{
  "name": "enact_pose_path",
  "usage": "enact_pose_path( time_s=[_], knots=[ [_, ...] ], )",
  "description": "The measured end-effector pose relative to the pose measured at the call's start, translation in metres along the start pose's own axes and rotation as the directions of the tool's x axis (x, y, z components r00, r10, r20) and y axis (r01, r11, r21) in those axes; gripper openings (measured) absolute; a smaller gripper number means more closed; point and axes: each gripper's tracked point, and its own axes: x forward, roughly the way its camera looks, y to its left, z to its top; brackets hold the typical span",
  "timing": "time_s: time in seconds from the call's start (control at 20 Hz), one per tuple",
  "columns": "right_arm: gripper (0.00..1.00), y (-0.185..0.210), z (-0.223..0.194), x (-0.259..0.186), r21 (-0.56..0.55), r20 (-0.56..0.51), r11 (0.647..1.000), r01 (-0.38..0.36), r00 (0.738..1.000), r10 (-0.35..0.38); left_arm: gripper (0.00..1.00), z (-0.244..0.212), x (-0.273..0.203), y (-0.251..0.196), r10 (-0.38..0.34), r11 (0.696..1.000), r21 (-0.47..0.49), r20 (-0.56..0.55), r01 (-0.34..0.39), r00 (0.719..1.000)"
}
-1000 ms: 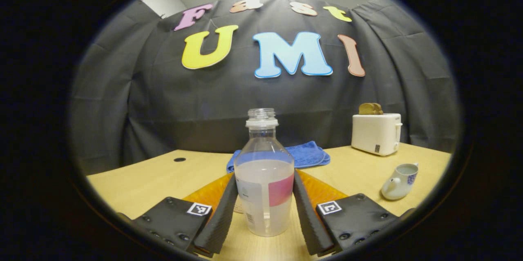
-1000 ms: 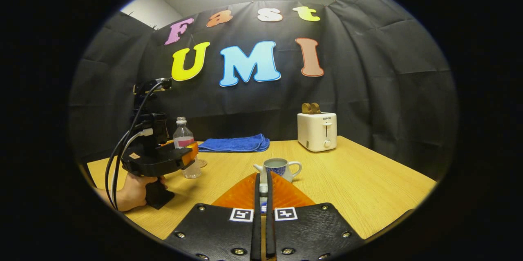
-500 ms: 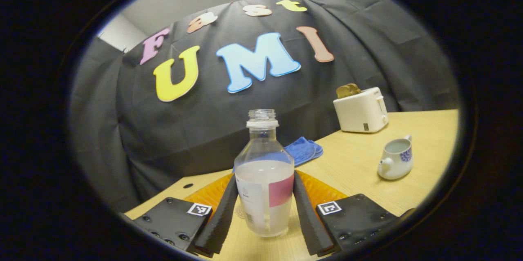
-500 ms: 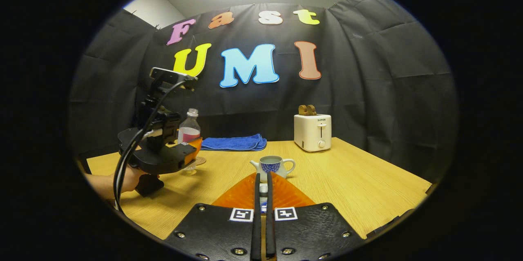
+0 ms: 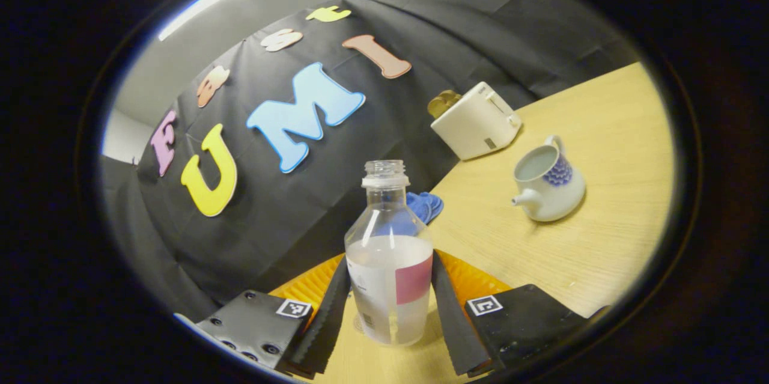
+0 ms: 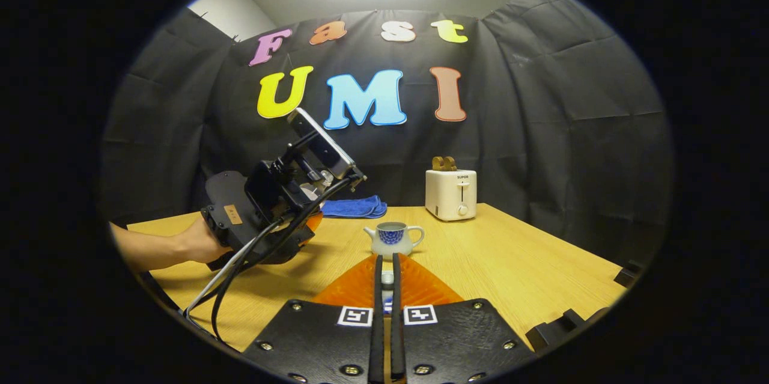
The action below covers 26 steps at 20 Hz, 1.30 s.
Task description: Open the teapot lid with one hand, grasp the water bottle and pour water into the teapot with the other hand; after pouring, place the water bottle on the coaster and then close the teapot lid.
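Observation:
My left gripper (image 5: 389, 265) is shut on a clear water bottle (image 5: 390, 264), uncapped, partly full and with a pink label. It holds the bottle up off the table and leaning toward the teapot. The white teapot (image 5: 550, 182) with a blue pattern stands open on the table to the right of the bottle. In the right gripper view the teapot (image 6: 392, 238) stands just beyond my right gripper (image 6: 387, 259). That gripper is shut on the small teapot lid (image 6: 387, 279). The left gripper (image 6: 264, 210) hangs tilted to the teapot's left, held by a hand (image 6: 180, 246).
A white toaster (image 6: 450, 195) with toast stands at the back of the wooden table (image 6: 510, 270), and a folded blue towel (image 6: 353, 207) lies to its left. Cables hang from the left gripper. Dark objects (image 6: 625, 276) sit past the table's right edge.
The left gripper has lifted the bottle off the table and swung it right toward the teapot, tilting as it goes. The right gripper, holding the lid, has drawn back slightly from the teapot.

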Motion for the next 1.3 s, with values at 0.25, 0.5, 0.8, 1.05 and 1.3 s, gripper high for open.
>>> enact_pose_path(
  time_s=[0.25, 0.5, 0.8, 1.05, 1.3],
  knots=[
    [0.04, 0.0, 0.0, -0.016, 0.003, 0.0, 1.0, 0.001, 1.0, -0.001, 0.84, 0.007, 0.007, -0.007, -0.018, 0.99, 0.137, -0.006, 0.018, 1.0],
    [0.05, 0.002, -0.005, -0.028, 0.009, -0.009, 1.0, -0.004, 1.0, 0.004, 0.84, 0.02, 0.01, -0.034, -0.079, 0.943, 0.322, -0.012, 0.079, 0.997],
    [0.04, 0.002, -0.005, -0.036, 0.018, -0.015, 1.0, -0.008, 1.0, 0.008, 0.85, 0.02, 0.02, -0.063, -0.139, 0.888, 0.435, -0.055, 0.149, 0.989],
    [0.04, 0.001, -0.006, -0.036, 0.035, -0.021, 0.999, -0.009, 1.0, 0.01, 0.84, 0.026, 0.021, -0.066, -0.133, 0.821, 0.55, -0.072, 0.151, 0.988],
    [0.04, 0.0, -0.003, -0.037, 0.036, -0.011, 0.999, -0.008, 1.0, 0.008, 0.84, 0.022, 0.022, -0.071, -0.132, 0.75, 0.638, -0.111, 0.173, 0.985]
  ],
)
